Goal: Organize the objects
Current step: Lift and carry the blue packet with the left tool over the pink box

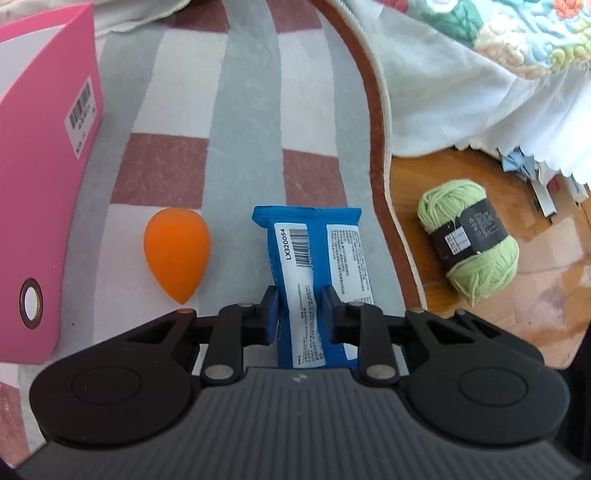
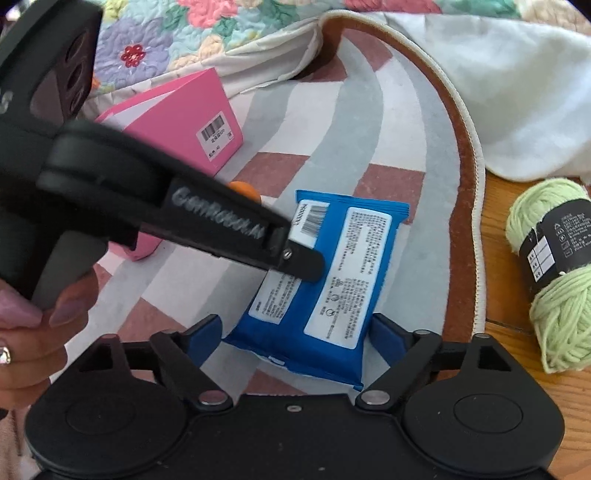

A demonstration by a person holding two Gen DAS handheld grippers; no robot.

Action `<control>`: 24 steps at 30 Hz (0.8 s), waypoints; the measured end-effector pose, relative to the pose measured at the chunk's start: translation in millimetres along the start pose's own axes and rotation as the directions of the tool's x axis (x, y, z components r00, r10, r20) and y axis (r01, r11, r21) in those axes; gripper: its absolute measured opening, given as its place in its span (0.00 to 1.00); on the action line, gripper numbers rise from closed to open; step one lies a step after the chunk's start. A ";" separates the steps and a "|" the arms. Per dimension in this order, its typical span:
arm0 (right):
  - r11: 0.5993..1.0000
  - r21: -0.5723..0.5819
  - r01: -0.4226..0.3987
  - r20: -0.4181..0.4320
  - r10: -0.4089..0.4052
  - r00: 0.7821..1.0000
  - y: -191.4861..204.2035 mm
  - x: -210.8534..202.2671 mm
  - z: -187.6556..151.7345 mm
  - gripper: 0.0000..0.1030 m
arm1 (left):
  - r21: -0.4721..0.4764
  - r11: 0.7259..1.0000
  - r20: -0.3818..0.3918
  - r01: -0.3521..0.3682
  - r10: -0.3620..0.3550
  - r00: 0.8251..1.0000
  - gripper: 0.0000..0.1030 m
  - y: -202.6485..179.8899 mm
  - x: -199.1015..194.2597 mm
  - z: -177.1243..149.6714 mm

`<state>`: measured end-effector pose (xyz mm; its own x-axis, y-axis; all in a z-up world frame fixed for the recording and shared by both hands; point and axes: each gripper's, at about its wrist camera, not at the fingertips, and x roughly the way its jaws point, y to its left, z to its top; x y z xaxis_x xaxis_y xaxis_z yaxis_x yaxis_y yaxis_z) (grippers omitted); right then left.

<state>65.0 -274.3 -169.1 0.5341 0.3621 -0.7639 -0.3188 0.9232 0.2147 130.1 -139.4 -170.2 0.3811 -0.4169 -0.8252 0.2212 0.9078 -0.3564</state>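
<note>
Blue wet-wipes pack (image 1: pixel 317 280) on striped rug (image 1: pixel 243 122), pinched by left gripper (image 1: pixel 300 306); right gripper (image 2: pixel 295 334) spread wide around it.

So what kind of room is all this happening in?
Probably a bedroom floor at home: a striped rug lies on wooden flooring, and a flowered quilt hangs down beside it, likely off a bed.

Wipes packet (image 1: pixel 317 273) lay centre frame on the rug (image 1: pixel 243 122) in my left wrist view, sponge (image 1: pixel 177 254) just left of it, box file (image 1: pixel 40 192) at far left. Yarn ball (image 1: pixel 469 240) sat right, off the rug on the floor (image 1: pixel 546 295). Quilt (image 1: pixel 517 33) upper right.
</note>
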 end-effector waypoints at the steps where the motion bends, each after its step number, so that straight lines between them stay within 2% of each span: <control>1: 1.000 -0.012 0.015 0.013 -0.015 1.000 3.0 0.2 -3.1 0.89 | 0.003 1.000 0.013 -0.006 0.006 1.000 0.23 -1.4 -0.5 -2.6; 6: 0.998 0.021 0.052 0.056 -0.053 0.997 4.2 -0.3 -7.3 0.89 | 0.029 0.999 0.028 -0.033 0.032 0.999 0.22 -8.3 -1.0 -5.4; 10: 0.998 0.019 0.062 0.059 -0.063 0.996 6.0 0.7 -6.1 0.90 | 0.002 1.000 0.009 -0.003 0.003 1.000 0.22 -2.5 -1.2 -3.0; 16: 0.997 0.053 0.054 0.068 -0.057 0.996 -0.2 -3.4 -4.0 0.75 | 0.008 0.999 0.004 0.031 -0.031 0.999 0.22 -8.7 -8.0 -5.5; 24: 0.996 0.069 0.055 0.037 -0.058 0.998 2.6 -16.8 3.0 0.71 | 0.051 0.997 0.000 0.050 -0.050 0.999 0.22 -24.6 -27.5 -5.1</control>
<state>57.5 -277.6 -153.9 0.5801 0.3129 -0.7521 -0.2339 0.9484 0.2142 109.6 -150.0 -141.0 0.3697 -0.4622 -0.8061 0.2856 0.8820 -0.3747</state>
